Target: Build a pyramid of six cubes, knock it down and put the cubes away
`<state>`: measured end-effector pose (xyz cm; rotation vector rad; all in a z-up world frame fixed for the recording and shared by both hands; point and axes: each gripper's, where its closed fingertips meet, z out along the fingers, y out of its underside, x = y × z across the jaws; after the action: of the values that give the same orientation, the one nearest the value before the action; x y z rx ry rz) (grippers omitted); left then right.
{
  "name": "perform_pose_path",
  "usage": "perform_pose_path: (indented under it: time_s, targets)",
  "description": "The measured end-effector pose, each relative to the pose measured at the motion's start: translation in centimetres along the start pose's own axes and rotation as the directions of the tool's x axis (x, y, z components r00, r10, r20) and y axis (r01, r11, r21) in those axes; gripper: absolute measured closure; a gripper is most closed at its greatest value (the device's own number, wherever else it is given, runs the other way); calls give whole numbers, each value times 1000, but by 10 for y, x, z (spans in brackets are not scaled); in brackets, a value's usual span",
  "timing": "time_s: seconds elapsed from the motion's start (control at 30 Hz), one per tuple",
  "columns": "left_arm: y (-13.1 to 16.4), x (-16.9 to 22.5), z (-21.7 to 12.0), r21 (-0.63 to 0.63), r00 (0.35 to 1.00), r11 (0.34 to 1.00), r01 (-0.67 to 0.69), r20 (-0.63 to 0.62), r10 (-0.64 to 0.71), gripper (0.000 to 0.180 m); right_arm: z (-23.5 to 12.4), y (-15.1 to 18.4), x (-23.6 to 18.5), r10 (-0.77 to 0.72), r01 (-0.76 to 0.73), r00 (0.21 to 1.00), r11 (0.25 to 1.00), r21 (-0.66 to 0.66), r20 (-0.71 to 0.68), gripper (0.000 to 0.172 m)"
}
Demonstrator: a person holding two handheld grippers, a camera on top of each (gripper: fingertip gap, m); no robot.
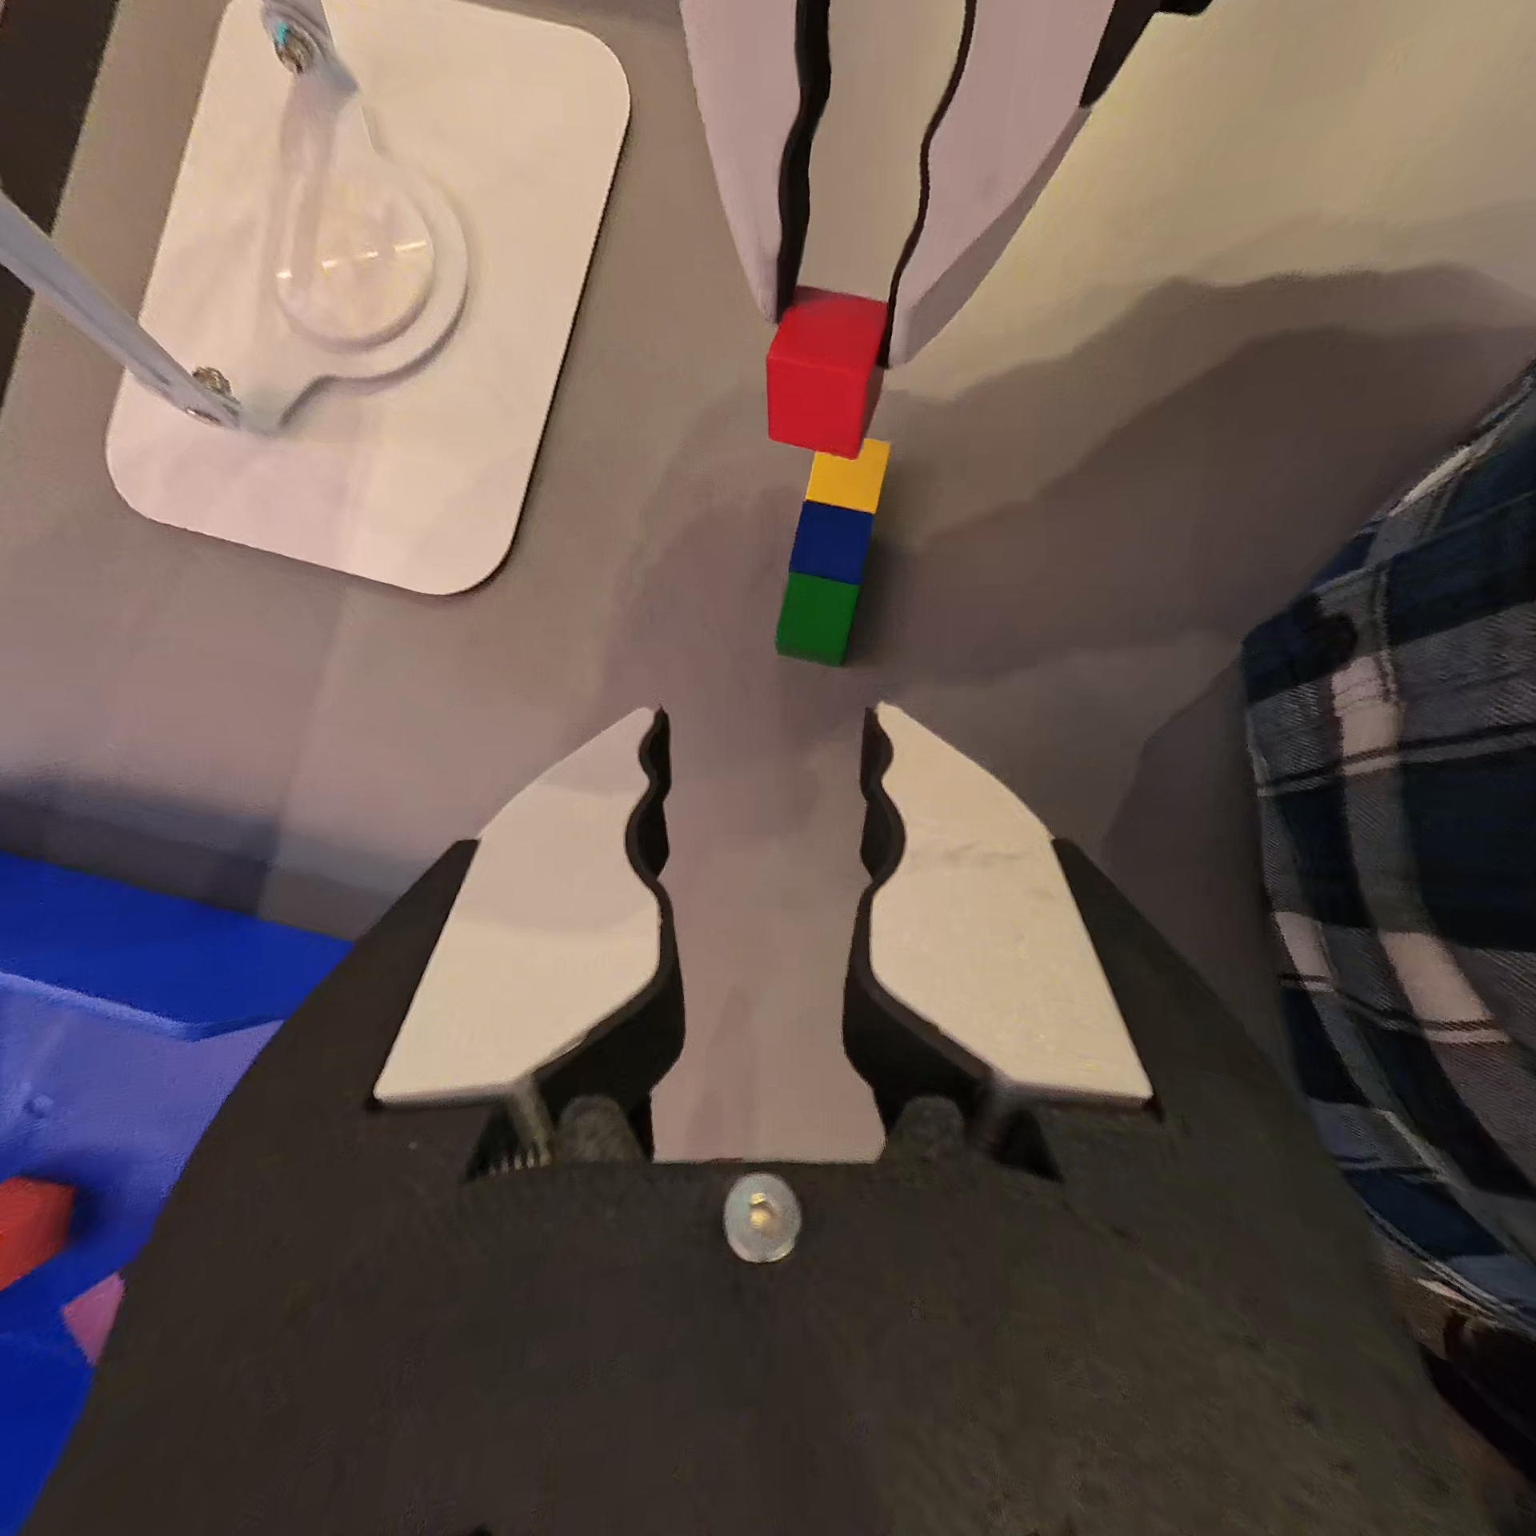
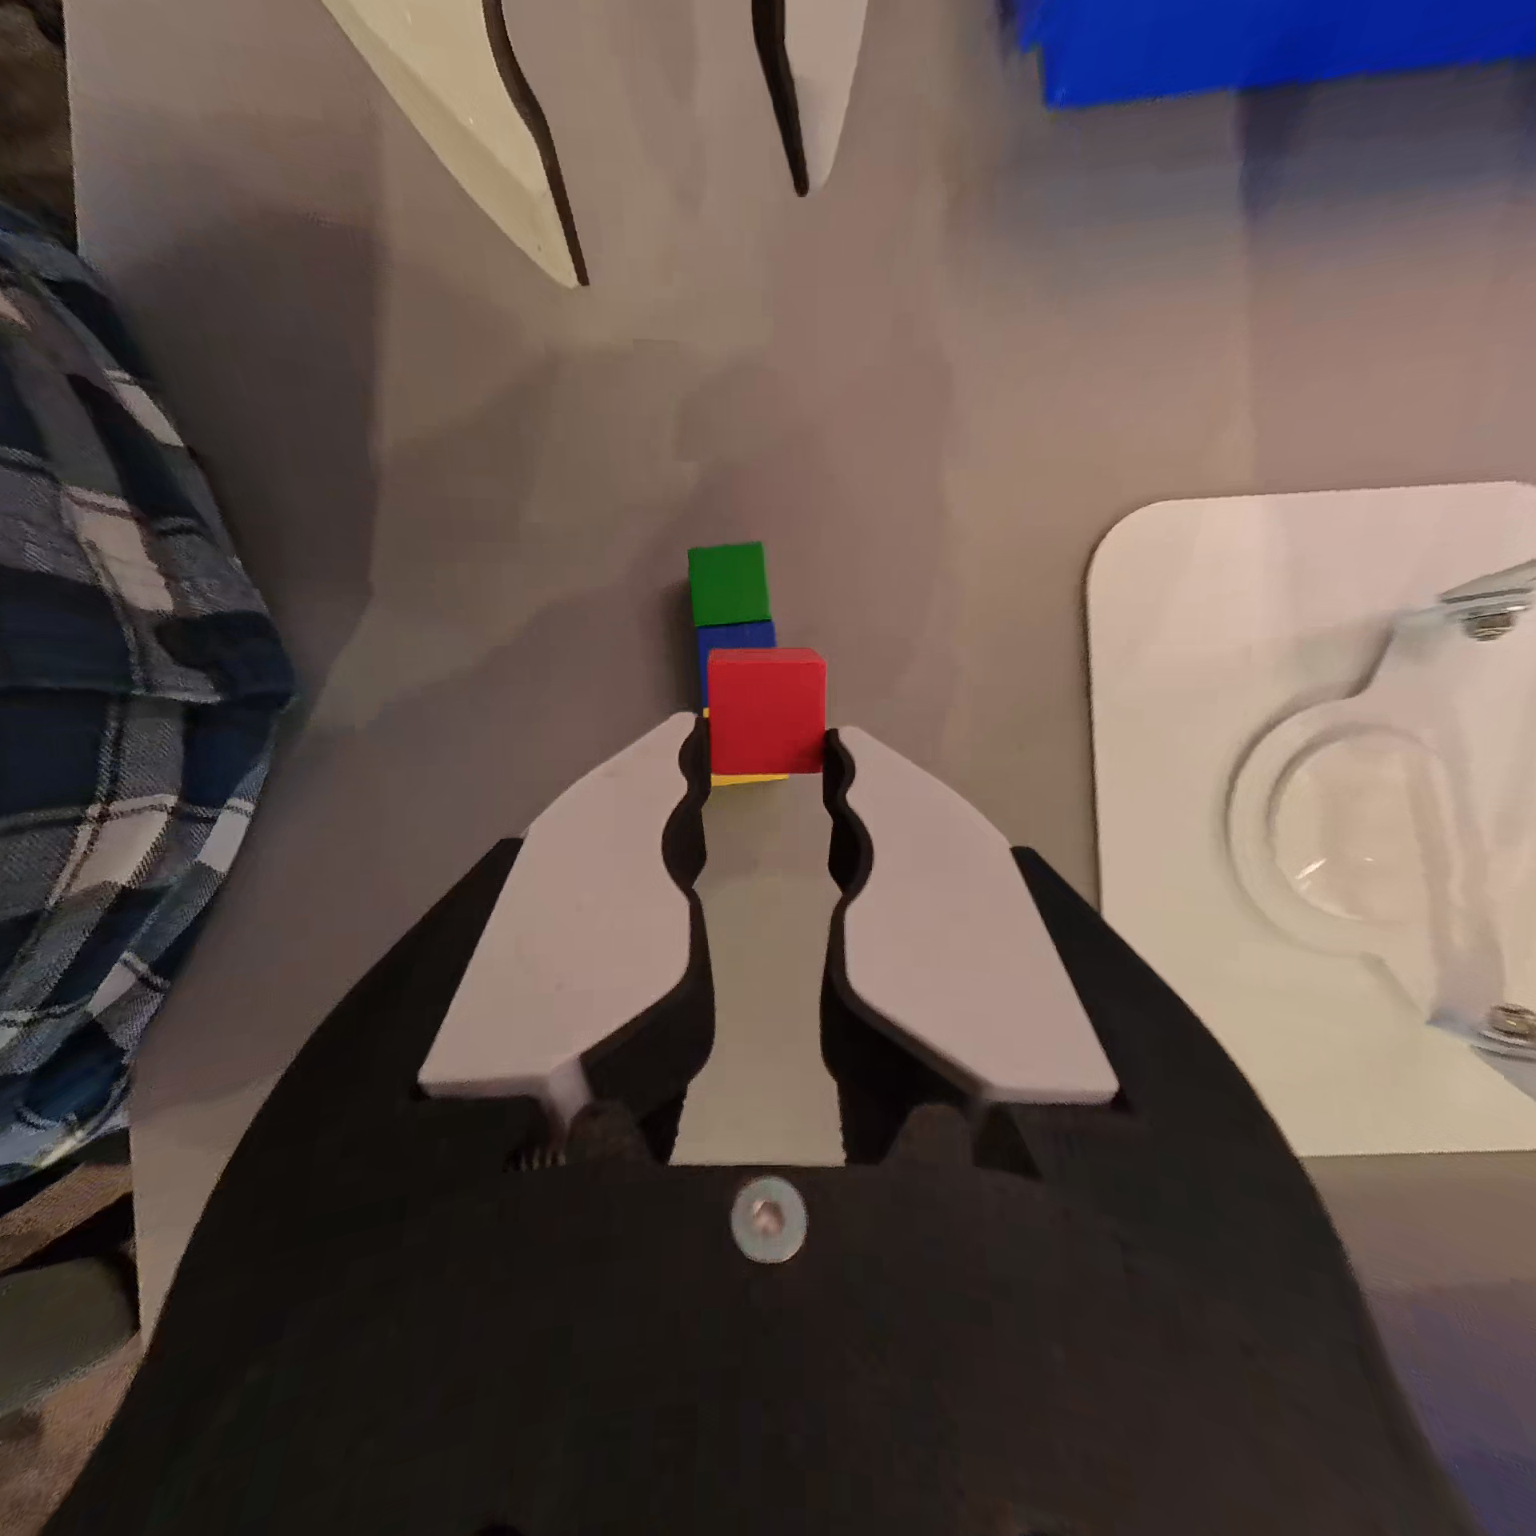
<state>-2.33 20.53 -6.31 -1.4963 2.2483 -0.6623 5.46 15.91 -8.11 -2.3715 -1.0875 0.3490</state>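
A row of three cubes lies on the grey table: green [image 1: 817, 617], blue [image 1: 831, 544] and yellow [image 1: 848, 475]. My right gripper [image 2: 765, 736] is shut on a red cube [image 2: 766, 711] and holds it just above the yellow end of the row; the other view shows the same grasp on the red cube [image 1: 823, 374]. The green cube [image 2: 726, 583] and blue cube [image 2: 738, 636] show beyond it, and only a sliver of the yellow cube [image 2: 748, 780] shows. My left gripper [image 1: 765, 723] is open and empty, a little short of the green cube.
A blue bin [image 1: 125, 1039] at the lower left holds another red cube [image 1: 29, 1230]; it also shows in the right wrist view [image 2: 1280, 50]. A white stand base [image 1: 374, 291] with a clear disc lies beside the row. A person's plaid sleeve [image 1: 1405, 831] is at the table's edge.
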Motion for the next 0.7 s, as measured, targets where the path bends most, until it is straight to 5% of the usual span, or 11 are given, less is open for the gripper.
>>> perform_pose_path:
  time_s: [0.7]
  targets:
    - [29,-1,4,3,996,996,90,-2,-90,137,38,17,-6,-41,50,998,982,-185,54,146]
